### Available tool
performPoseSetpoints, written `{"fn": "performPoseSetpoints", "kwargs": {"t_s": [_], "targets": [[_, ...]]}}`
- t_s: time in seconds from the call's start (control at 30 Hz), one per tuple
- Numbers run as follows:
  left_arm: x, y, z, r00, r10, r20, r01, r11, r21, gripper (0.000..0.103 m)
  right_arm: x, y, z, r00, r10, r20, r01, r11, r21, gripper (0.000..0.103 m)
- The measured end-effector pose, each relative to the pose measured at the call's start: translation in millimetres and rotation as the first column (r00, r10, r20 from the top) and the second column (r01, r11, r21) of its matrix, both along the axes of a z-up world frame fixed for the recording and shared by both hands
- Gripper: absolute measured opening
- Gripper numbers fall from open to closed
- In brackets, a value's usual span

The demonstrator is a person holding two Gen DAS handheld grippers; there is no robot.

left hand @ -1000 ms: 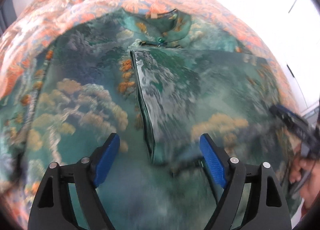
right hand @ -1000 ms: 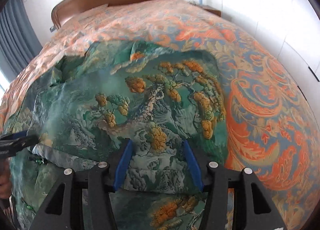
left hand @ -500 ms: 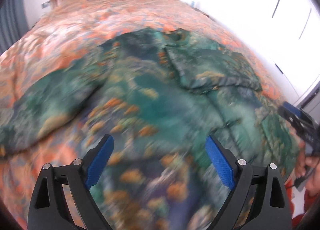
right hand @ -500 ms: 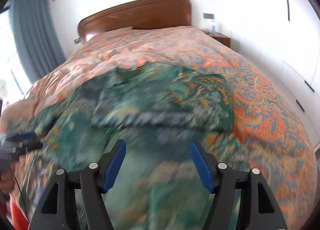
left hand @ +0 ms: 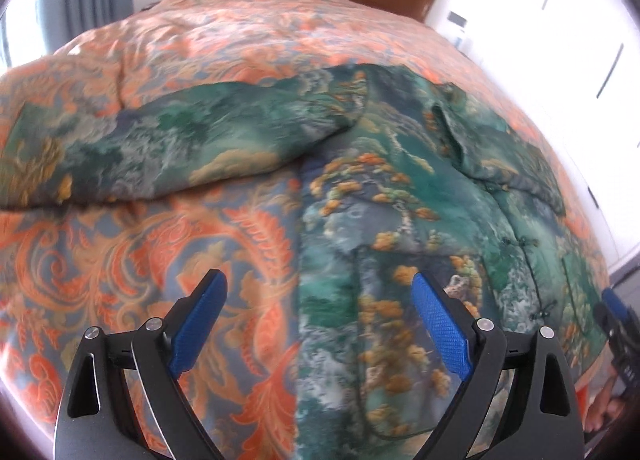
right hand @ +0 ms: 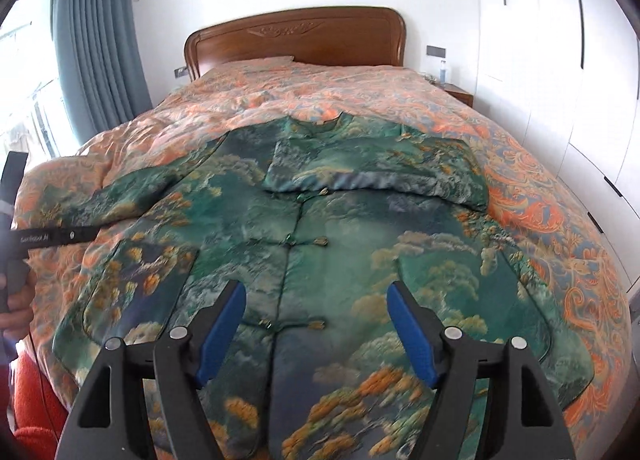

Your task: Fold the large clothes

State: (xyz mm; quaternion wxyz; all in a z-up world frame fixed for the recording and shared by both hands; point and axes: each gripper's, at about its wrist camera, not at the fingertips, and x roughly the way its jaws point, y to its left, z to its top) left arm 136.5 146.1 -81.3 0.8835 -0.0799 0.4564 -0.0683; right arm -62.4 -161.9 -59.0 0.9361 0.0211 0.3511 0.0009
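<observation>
A green padded jacket [right hand: 340,228] with a gold tree print lies face up on the bed, its front buttoned. One sleeve [right hand: 380,172] is folded across the chest. The other sleeve [left hand: 160,148] stretches out flat over the bedspread. My left gripper [left hand: 318,278] hovers open above the jacket's side edge, with nothing between its pads. My right gripper [right hand: 316,288] hangs over the lower front. Its jaws are opening and hold nothing. The left gripper [right hand: 52,238] also shows at the edge of the right wrist view, and the right gripper [left hand: 618,324] at the edge of the left wrist view.
An orange and blue patterned bedspread [right hand: 560,244] covers the bed. A wooden headboard [right hand: 296,40] stands at the far end, with a grey curtain [right hand: 96,44] on one side and white wardrobe doors [right hand: 560,60] and a nightstand [right hand: 458,94] on the other. A person's hand [right hand: 16,300] holds the left gripper.
Both grippers pulled back from the jacket toward the foot of the bed. The left one swung out over the bedspread. The right jaws spread wider.
</observation>
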Motion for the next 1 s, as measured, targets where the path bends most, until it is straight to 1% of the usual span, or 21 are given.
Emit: {"fn": "performPoseSetpoints", "kwargs": {"t_s": [0.1,0.13,0.17,0.2,0.27,0.33,0.37,0.43,0.47,0.5,0.53,0.6,0.67,0.73,0.77,0.8,0.83,0.87,0.9,0.93,1.0], "targets": [[2,19,-11,0.999,0.05,-0.022,-0.051,0.998,-0.037,0.095,-4,7,-2,1.0,0.007,-0.009,-0.007,1.0,-0.009,0.075],[4,26,-15,0.997,0.064,-0.035,-0.066,0.996,-0.066,0.095,-5,8,-2,1.0,0.011,-0.014,-0.011,1.0,-0.01,0.075],[7,35,-20,0.996,0.074,-0.057,-0.08,0.99,-0.113,0.095,-7,11,-3,1.0,0.016,-0.016,-0.016,1.0,-0.011,0.075],[10,44,-24,0.994,0.083,-0.076,-0.095,0.983,-0.16,0.095,-9,14,-3,1.0,0.023,-0.017,-0.024,1.0,-0.013,0.075],[16,59,-30,0.989,0.111,-0.099,-0.131,0.964,-0.23,0.095,-12,22,-4,0.999,0.044,-0.016,-0.044,0.999,-0.026,0.075],[22,75,-30,0.983,0.161,-0.093,-0.18,0.948,-0.261,0.095,-14,27,-5,0.998,0.055,-0.019,-0.056,0.998,-0.036,0.075],[26,86,-29,0.974,0.207,-0.087,-0.223,0.937,-0.268,0.095,-15,29,-6,0.998,0.062,-0.023,-0.063,0.997,-0.036,0.075],[35,113,-31,0.942,0.323,-0.092,-0.336,0.9,-0.279,0.095,-17,32,-8,0.997,0.076,-0.03,-0.077,0.997,-0.031,0.075],[40,129,-34,0.917,0.386,-0.097,-0.398,0.873,-0.283,0.095,-18,33,-8,0.996,0.081,-0.032,-0.082,0.996,-0.03,0.075],[44,144,-37,0.888,0.449,-0.102,-0.459,0.844,-0.278,0.095,-20,34,-8,0.996,0.088,-0.033,-0.089,0.995,-0.034,0.075],[49,160,-41,0.847,0.52,-0.107,-0.529,0.807,-0.262,0.095,-21,35,-7,0.995,0.092,-0.033,-0.093,0.995,-0.038,0.075],[56,181,-45,0.796,0.595,-0.109,-0.602,0.76,-0.244,0.095,-23,36,-6,0.995,0.098,-0.03,-0.1,0.994,-0.047,0.075],[63,197,-47,0.761,0.639,-0.108,-0.645,0.729,-0.231,0.094,-25,36,-7,0.994,0.101,-0.03,-0.103,0.994,-0.049,0.075],[66,204,-44,0.727,0.681,-0.086,-0.681,0.699,-0.219,0.08,-26,37,-9,0.994,0.101,-0.038,-0.103,0.994,-0.045,0.075],[66,205,-42,0.724,0.687,-0.071,-0.683,0.698,-0.217,0.065,-26,37,-11,0.994,0.102,-0.047,-0.104,0.994,-0.041,0.075],[68,204,-39,0.723,0.689,-0.055,-0.684,0.701,-0.201,0.052,-25,38,-14,0.993,0.102,-0.057,-0.104,0.994,-0.038,0.075],[68,203,-36,0.722,0.691,-0.037,-0.685,0.706,-0.178,0.043,-25,38,-16,0.993,0.103,-0.065,-0.106,0.994,-0.035,0.075],[68,199,-32,0.727,0.686,-0.013,-0.679,0.717,-0.156,0.025,-24,39,-18,0.992,0.105,-0.071,-0.107,0.994,-0.031,0.075],[69,194,-28,0.74,0.673,0.013,-0.666,0.735,-0.128,0.018,-23,41,-19,0.991,0.111,-0.076,-0.113,0.993,-0.026,0.075],[70,185,-22,0.751,0.659,0.044,-0.653,0.751,-0.098,0.016,-23,43,-20,0.99,0.116,-0.077,-0.119,0.993,-0.024,0.075],[72,163,-6,0.783,0.608,0.134,-0.613,0.79,-0.001,0.013,-22,47,-19,0.989,0.13,-0.073,-0.132,0.991,-0.024,0.075]]}}
